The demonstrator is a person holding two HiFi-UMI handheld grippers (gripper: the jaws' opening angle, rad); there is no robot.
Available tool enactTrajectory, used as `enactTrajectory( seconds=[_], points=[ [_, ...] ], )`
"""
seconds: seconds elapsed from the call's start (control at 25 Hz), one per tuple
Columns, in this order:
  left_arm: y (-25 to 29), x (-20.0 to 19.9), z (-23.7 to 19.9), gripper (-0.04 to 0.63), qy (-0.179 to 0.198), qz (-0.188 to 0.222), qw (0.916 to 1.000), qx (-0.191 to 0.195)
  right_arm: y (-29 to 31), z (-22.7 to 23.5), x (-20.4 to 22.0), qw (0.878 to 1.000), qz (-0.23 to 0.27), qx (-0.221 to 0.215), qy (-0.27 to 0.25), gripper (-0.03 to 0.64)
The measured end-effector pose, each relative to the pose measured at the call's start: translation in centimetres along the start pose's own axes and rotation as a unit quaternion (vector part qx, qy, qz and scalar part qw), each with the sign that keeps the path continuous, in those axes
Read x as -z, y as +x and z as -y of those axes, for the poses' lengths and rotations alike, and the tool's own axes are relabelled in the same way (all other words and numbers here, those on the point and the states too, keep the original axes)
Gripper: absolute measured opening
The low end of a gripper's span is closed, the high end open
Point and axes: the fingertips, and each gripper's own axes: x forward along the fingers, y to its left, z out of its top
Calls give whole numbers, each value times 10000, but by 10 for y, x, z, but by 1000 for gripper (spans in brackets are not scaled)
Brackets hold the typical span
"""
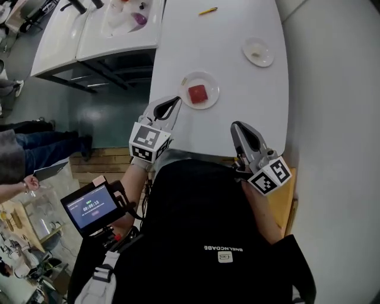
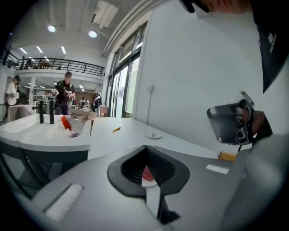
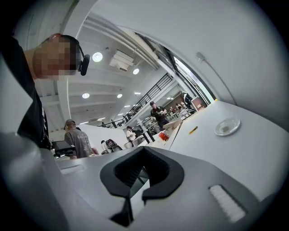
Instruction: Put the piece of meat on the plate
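Observation:
A red piece of meat (image 1: 198, 93) lies on a small white plate (image 1: 213, 98) near the front of the white table (image 1: 225, 41). My left gripper (image 1: 176, 100) hovers just left of the plate, its jaws shut with nothing held. In the left gripper view the meat (image 2: 146, 173) shows through the oval gap behind the closed tips of the left gripper (image 2: 146, 146). My right gripper (image 1: 236, 126) is at the table's front edge, right of the plate, shut and empty. The right gripper (image 3: 143, 148) points level along the table in its own view.
A second small plate (image 1: 258, 51) sits farther back on the right, and a yellow pencil (image 1: 208, 10) lies at the far end. A white sink unit (image 1: 98, 32) stands left of the table. A person (image 1: 24, 154) stands at the left.

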Motion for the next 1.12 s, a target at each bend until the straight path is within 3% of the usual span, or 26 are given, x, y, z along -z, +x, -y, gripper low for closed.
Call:
enactTrajectory(
  seconds=[0.16, 0.28, 0.4, 0.6, 0.72, 0.84, 1.12],
  points=[
    [-9, 12, -18, 18, -90, 22, 9998, -159, 34, 5, 18, 9992, -185, -355, 81, 3],
    [-45, -3, -16, 18, -150, 129, 9993, -333, 49, -25, 19, 9967, -413, -688, 74, 3],
    [-80, -15, -15, 18, -485, 317, 9975, -411, 62, -56, 24, 9937, -593, -947, 71, 3],
    [-100, -3, -26, 18, -776, 568, 9933, -641, 96, -60, 60, 9865, -867, -1377, 181, 3],
    [-123, -5, -37, 18, -1126, 794, 9874, -782, 116, -75, 72, 9816, -1032, -1599, 171, 3],
    [-172, -25, -51, 18, -1484, 1026, 9789, -960, 133, -121, 71, 9769, -1192, -1775, 31, 3],
    [-203, -18, -65, 20, -1735, 1421, 9647, -1382, 156, -142, 83, 9686, -1195, -2162, -265, 3]
  ],
)
